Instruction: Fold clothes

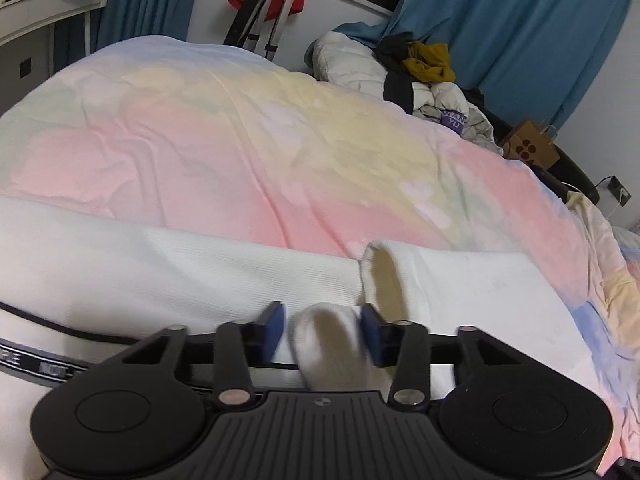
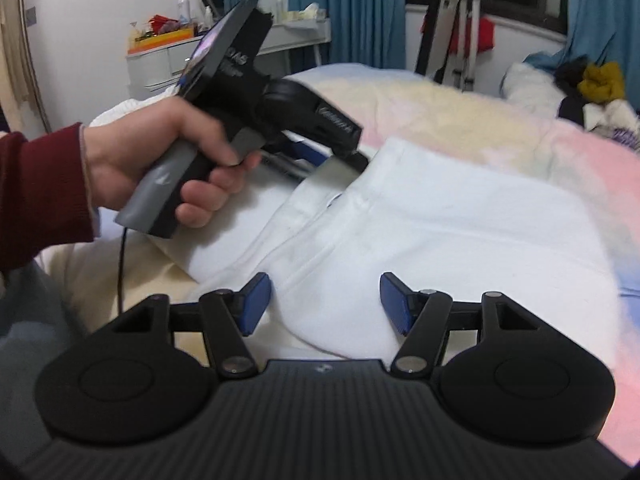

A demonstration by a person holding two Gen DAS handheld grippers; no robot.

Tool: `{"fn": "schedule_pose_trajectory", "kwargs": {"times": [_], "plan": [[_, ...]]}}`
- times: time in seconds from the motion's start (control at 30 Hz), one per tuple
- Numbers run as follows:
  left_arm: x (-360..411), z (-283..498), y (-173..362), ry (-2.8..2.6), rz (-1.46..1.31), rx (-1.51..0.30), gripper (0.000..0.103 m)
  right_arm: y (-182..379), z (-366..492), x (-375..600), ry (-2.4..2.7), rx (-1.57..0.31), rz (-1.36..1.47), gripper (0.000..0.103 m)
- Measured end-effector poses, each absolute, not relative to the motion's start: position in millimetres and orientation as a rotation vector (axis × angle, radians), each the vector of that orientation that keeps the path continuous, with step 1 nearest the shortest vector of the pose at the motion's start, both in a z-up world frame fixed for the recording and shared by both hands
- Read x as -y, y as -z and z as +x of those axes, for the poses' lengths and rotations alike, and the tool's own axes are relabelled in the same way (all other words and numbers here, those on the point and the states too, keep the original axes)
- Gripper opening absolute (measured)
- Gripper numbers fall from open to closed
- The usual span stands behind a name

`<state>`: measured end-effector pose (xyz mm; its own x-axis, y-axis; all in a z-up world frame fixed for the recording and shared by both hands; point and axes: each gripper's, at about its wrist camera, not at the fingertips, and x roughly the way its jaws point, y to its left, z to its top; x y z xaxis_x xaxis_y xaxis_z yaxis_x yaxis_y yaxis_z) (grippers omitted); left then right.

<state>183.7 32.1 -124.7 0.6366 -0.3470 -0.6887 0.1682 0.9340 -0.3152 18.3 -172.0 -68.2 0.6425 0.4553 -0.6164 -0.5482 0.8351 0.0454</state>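
On the pastel quilted bed [image 1: 248,152], the left hand-held gripper [image 1: 325,336] pinches the white ribbed garment's [image 2: 460,232] rolled edge, while the right hand-held gripper [image 2: 325,303] gapes empty above its near edge.

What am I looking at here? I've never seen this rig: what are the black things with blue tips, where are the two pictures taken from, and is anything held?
No robot: a person holds a hand-operated gripper in each hand, and each gripper carries a wide-angle camera that looks out along its two blue-padded fingers. One picture is from the left gripper, the other from the right gripper. The right view also shows the person's left hand, in a dark red sleeve, holding the other tool by its handle.

A white garment lies on a bed with a pastel quilt. More clothes are piled at the far side.

The left gripper has a raised fold of the white cloth between its pads, which appear closed on it. The right gripper's jaws stand open over the garment, holding nothing.
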Motion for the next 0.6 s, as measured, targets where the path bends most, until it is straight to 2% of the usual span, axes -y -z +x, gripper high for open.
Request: {"fn": "schedule_pose_trajectory", "kwargs": {"times": [0.07, 0.1, 0.17, 0.37, 0.47, 0.53, 0.6], "plan": [[-30, 186, 125, 0.289, -0.214, -0.834, 0.025, 71, 17, 166, -0.586, -0.66, -0.176, 0.063], [-29, 187, 126, 0.284, -0.207, -0.835, 0.016, 72, 18, 163, -0.591, -0.664, -0.185, 0.063], [-30, 188, 124, 0.295, -0.24, -0.833, 0.011, 75, 19, 160, -0.596, -0.675, -0.195, 0.063], [-35, 194, 97, 0.288, -0.267, -0.742, 0.01, 76, 18, 155, -0.598, -0.662, -0.235, 0.063], [-37, 196, 102, 0.281, -0.264, -0.753, 0.01, 81, 18, 149, -0.587, -0.652, -0.25, 0.063], [-38, 197, 109, 0.282, -0.248, -0.767, 0.013, 86, 18, 146, -0.57, -0.643, -0.255, 0.063], [-39, 197, 113, 0.28, -0.25, -0.78, 0.02, 87, 19, 145, -0.551, -0.627, -0.253, 0.062]]}}
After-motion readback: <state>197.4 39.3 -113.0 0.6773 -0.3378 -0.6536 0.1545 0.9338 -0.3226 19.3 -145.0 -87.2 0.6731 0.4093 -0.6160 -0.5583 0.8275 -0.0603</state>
